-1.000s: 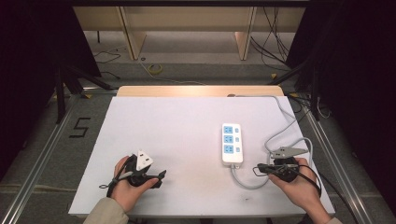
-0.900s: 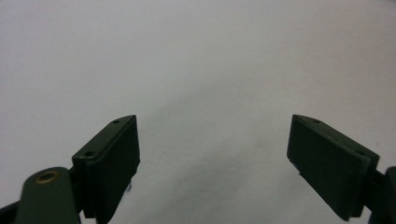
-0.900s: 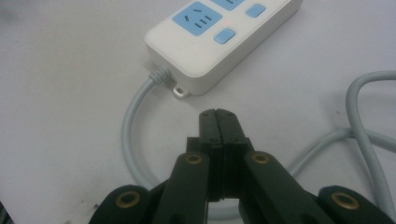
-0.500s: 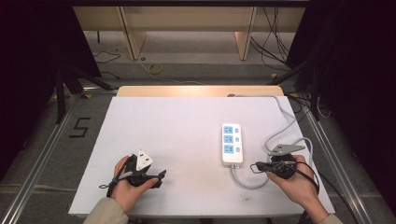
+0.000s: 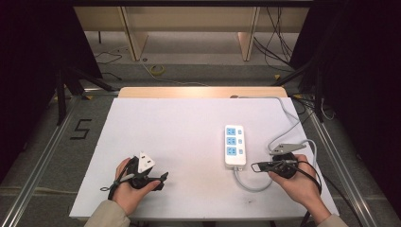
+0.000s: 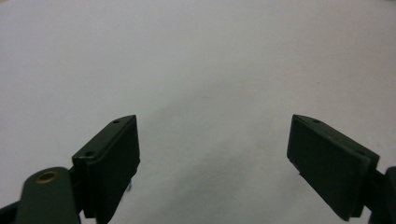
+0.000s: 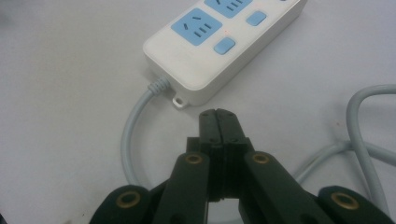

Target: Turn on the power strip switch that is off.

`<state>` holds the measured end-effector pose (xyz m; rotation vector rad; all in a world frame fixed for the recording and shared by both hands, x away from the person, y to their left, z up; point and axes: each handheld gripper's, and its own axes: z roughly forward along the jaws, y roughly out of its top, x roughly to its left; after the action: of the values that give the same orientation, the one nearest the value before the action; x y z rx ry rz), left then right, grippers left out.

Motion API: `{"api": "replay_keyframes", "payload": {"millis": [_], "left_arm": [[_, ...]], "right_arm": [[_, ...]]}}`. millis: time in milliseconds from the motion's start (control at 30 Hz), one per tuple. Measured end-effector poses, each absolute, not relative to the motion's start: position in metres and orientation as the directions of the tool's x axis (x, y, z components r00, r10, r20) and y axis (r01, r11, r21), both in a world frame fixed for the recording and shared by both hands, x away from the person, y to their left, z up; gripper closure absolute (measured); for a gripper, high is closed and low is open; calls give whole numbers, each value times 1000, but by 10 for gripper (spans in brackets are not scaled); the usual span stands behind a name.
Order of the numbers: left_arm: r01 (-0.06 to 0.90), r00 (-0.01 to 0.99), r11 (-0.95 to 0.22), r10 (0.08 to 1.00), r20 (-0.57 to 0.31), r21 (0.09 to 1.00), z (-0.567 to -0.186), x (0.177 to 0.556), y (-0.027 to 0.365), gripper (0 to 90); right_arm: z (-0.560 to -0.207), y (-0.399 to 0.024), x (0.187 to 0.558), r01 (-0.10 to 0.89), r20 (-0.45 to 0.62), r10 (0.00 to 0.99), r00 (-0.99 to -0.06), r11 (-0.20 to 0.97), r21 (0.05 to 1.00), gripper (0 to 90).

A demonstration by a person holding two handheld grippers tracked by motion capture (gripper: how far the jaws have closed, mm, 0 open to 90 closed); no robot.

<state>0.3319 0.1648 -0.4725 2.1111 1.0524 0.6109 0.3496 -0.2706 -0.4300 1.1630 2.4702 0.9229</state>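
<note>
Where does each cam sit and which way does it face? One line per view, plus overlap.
High view: above the person's side, facing forward and down on the table; both forearms, left gripper, right gripper.
Left gripper view: on left gripper, faces bare tabletop; jaws apart.
Right gripper view: on right gripper, jaws together, faces power strip.
Shared: high and right gripper views show power strip and its grey cord.

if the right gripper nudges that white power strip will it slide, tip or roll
The power strip lies flat and boxy on the smooth white table, so it would probably slide, not tip or roll. Its grey cable curves off the near end and loops beside it, so it may drag or swing the strip.
</note>
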Motion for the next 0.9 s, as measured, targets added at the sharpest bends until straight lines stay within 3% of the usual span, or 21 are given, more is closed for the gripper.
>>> {"api": "replay_keyframes", "payload": {"millis": [900], "left_arm": [[491, 560, -433, 821, 107, 756, -472, 332, 165, 169]], "right_arm": [[-425, -263, 363, 621, 45, 765, -642, 485, 615, 900]]}}
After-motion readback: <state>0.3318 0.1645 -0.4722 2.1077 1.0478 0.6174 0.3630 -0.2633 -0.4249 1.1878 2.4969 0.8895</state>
